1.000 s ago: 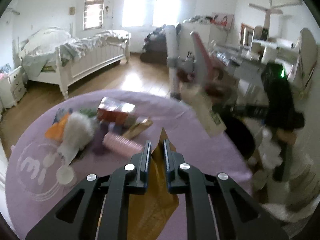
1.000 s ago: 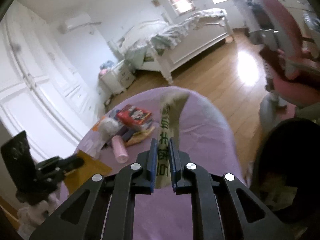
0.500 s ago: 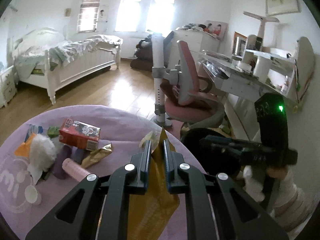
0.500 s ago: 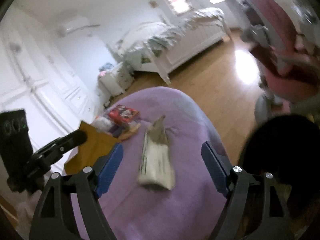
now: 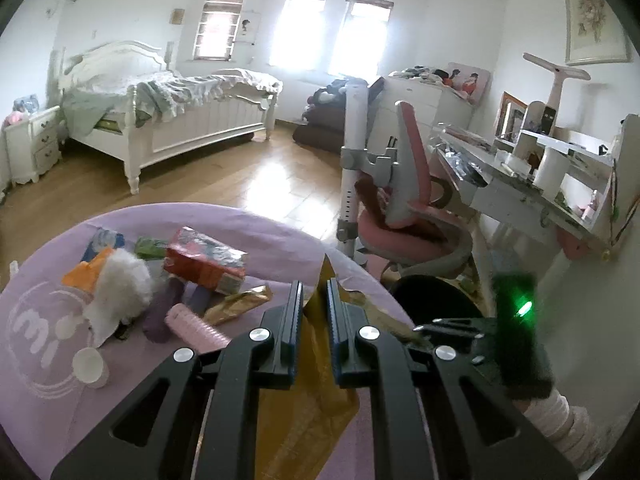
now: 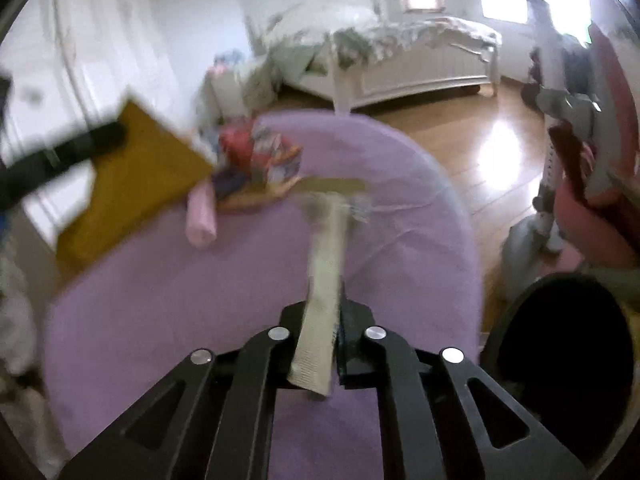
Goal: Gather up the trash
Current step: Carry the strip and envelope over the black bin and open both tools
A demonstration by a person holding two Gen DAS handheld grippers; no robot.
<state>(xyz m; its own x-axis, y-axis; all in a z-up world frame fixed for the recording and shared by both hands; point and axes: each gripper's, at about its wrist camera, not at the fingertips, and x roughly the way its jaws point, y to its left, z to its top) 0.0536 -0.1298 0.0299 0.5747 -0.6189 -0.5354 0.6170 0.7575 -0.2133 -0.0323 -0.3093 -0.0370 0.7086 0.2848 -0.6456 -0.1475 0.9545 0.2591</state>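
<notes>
1. My left hand-held gripper (image 5: 311,304) is closed on a yellow bag (image 5: 316,408); the bag hangs down between and below the fingers, over the purple table (image 5: 52,400).
2. My right hand-held gripper (image 6: 325,320) is clamped on a pale wrapper (image 6: 322,276); the wrapper sticks forward past the fingertips over the table (image 6: 160,300). This view is blurred.
3. Trash pile on the table's far left in the left view: red carton (image 5: 205,261), white fluff (image 5: 120,284), pink roller (image 5: 194,326), gold wrapper (image 5: 240,304), orange packet (image 5: 82,274), small white cup (image 5: 90,364).
4. The carton rests on top of the pile, the gold wrapper just beside it, the cup a little apart nearer me.
5. Black bin (image 6: 560,352) stands on the floor just off the table's right edge, also seen in the left view (image 5: 436,300) beyond the table.
6. In the right view the yellow bag (image 6: 132,184) shows at left, held above the table beside the pile.
7. Pink chair (image 5: 404,200) and desk (image 5: 520,184) are behind the bin, the bed (image 5: 172,116) across the room.
</notes>
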